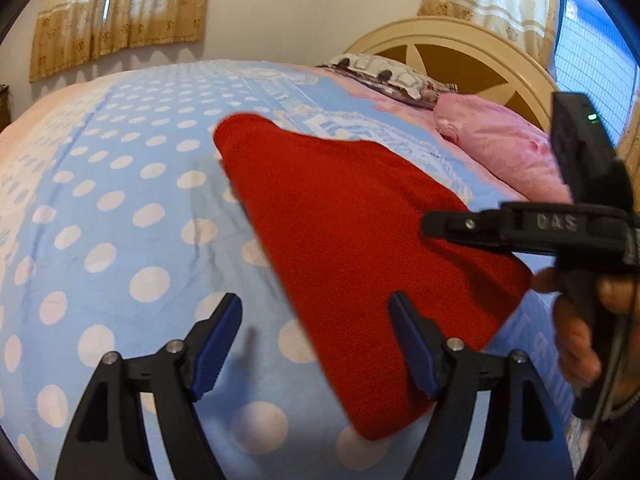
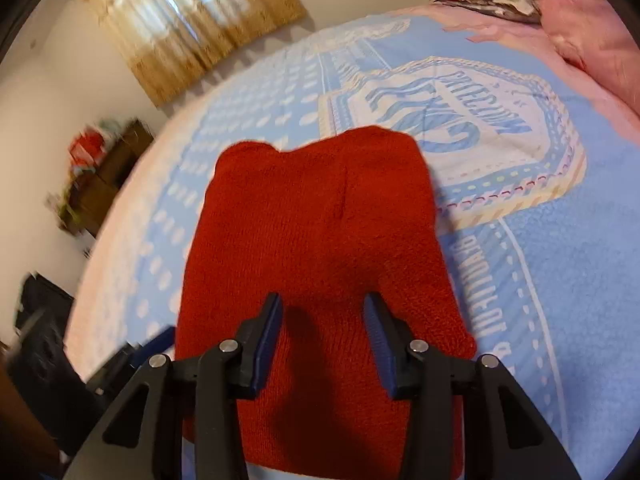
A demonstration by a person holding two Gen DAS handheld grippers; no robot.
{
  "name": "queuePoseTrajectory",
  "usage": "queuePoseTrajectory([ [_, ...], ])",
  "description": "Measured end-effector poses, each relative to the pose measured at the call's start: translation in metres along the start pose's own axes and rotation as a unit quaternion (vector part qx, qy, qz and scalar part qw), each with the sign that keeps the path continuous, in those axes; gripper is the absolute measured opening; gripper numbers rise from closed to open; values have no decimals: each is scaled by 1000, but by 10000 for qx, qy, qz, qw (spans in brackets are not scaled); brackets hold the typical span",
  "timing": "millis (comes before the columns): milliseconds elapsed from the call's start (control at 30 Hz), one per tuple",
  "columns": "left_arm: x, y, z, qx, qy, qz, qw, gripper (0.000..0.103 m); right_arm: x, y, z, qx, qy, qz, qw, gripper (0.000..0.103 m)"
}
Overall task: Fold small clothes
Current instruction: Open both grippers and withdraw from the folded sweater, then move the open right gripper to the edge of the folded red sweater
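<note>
Right now, setting: a bed [image 1: 120, 200] under a pale blue blanket with white dots.
Garment: a red knit garment [image 1: 360, 240] lies flat on the blanket, near the middle of the bed.
Left gripper [image 1: 316, 344]: jaws wide apart, nothing between the pads, hovering beside the garment's near edge with one finger over the knit.
Right gripper [image 2: 324, 336]: jaws partly apart above the red knit, not clamped on it as far as I can tell.
Risk: a pinch taken from here may catch only the top layer, so the fold would drag crooked.
Second risk: the jaws could also nip the blanket beneath and lift it with the knit.
Look of the garment: thick, soft, smooth, seemingly already doubled over, with rounded far corners.
Pillows: a pink pillow [image 1: 500, 148] lies well apart, by the headboard [image 1: 460, 40].
</note>
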State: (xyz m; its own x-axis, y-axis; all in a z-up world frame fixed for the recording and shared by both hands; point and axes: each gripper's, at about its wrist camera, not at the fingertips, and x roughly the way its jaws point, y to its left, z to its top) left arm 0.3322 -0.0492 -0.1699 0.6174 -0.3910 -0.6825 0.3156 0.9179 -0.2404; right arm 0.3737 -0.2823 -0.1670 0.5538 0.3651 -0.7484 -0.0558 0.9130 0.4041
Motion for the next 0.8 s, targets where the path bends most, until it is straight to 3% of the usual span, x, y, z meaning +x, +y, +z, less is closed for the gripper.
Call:
queuePoseTrajectory([
  [133, 0, 0, -2, 9, -26, 52, 10000, 82, -17, 10, 4, -14, -97, 144, 9998, 43],
  [267, -1, 5, -4, -113, 5, -2, 9999, 84, -27, 25, 16, -370, -351, -100, 9986, 43],
  [367, -2, 5, -4, -121, 30, 1, 9999, 85, 10, 8, 23, -210, 298, -374, 9986, 43],
  [500, -2, 5, -5, -104, 33, -5, 9999, 86, 20, 10, 29, -429, 355, -579, 9968, 43],
  [600, -1, 8, -5, -200, 40, -29, 9998, 90, 14, 35, 32, -761, 239, -890, 9928, 44],
  [800, -1, 10, -5, -286, 58, -73, 9995, 92, 47, 96, 25, -1769, 519, -676, 9805, 44],
])
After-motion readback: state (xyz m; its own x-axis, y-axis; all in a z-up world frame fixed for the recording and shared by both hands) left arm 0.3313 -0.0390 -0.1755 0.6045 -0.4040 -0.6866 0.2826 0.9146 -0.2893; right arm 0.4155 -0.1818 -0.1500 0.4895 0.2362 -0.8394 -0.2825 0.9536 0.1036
